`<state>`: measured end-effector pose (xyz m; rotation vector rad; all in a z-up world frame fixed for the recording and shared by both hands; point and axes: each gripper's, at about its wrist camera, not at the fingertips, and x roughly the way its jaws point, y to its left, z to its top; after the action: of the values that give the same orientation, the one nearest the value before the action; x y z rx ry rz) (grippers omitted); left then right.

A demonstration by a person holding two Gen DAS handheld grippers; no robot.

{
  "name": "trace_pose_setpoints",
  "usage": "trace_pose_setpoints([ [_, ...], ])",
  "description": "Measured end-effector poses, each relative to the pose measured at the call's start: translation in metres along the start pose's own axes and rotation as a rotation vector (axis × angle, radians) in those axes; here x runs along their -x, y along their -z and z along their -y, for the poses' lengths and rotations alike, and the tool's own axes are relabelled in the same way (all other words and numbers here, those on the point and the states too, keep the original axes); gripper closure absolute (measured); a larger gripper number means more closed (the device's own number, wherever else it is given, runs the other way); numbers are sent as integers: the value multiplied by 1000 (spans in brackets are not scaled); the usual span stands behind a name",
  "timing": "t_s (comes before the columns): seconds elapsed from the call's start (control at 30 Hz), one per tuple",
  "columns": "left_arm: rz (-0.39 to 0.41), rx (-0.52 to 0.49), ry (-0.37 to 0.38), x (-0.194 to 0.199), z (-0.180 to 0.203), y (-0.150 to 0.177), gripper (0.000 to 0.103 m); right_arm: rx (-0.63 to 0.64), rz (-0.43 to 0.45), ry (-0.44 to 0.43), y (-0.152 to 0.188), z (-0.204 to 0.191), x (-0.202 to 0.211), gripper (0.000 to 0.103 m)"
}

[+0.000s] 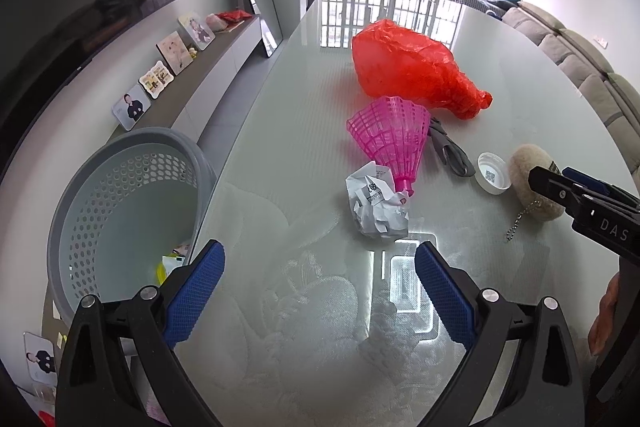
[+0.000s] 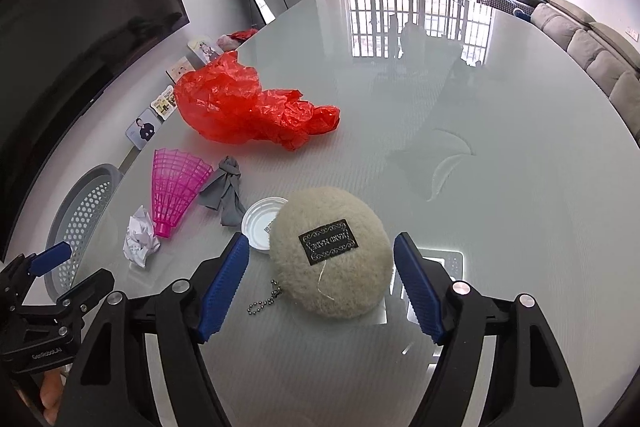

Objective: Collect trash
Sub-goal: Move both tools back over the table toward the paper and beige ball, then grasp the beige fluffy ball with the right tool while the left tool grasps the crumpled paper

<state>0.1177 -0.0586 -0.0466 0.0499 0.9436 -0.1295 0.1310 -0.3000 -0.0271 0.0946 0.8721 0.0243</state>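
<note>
Both claws gape, empty | bin (image 1: 120, 195) contents half-hidden | cap (image 2: 260, 223) partly behind plush (image 2: 332, 255)

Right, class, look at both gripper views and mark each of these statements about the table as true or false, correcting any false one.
1. The fluffy pouch sits between the open jaws of the right gripper. True.
2. The red plastic bag is already in the basket. False: it lies on the table.
3. The left gripper holds the crumpled paper. False: its jaws are open and empty, with the paper lying ahead of them.
4. The pink shuttlecock lies next to the crumpled paper. True.
5. The white lid lies upside down beside the pouch. True.
</note>
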Motion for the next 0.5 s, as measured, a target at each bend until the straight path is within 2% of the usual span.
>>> trace_pose_setpoints([
  [0.5, -29, -22, -11, -10, 11, 1, 8, 13, -18, 25, 3, 1, -20, 32],
])
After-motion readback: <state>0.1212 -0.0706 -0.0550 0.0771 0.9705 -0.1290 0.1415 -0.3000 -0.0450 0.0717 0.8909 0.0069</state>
